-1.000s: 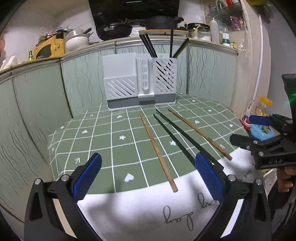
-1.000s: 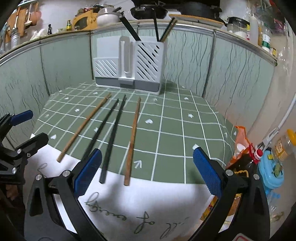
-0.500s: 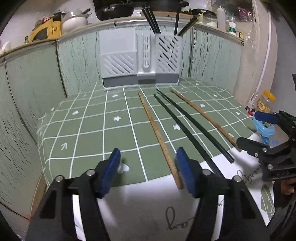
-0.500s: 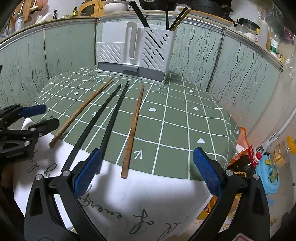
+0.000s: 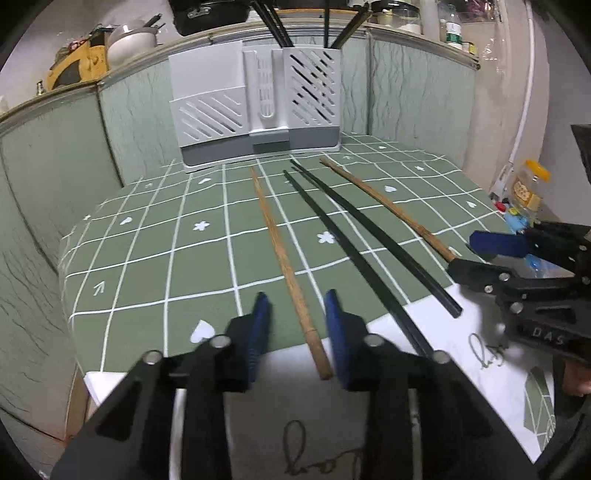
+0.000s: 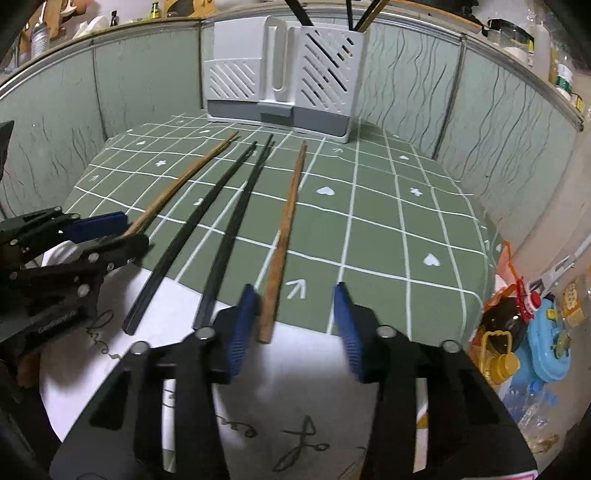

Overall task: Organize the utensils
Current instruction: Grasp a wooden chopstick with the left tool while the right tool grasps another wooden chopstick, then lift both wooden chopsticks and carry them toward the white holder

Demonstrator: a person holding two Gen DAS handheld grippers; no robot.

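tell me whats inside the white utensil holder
Several dark chopsticks and at least one brown one stick out of the white utensil holder's right slotted compartment. Their lower ends are hidden by its wall. Its left compartment shows nothing above the rim.

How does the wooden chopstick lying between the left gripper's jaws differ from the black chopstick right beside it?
Colour: the wooden chopstick is brown, the black chopstick black.
Position: the wooden chopstick's near end lies inside the open jaws of the left gripper; the black chopstick runs outside them, to the right.
Near end: the wooden chopstick's is visible; the black chopstick's is hidden behind the gripper.
Both lie flat on the green checked cloth, pointing toward the white holder.
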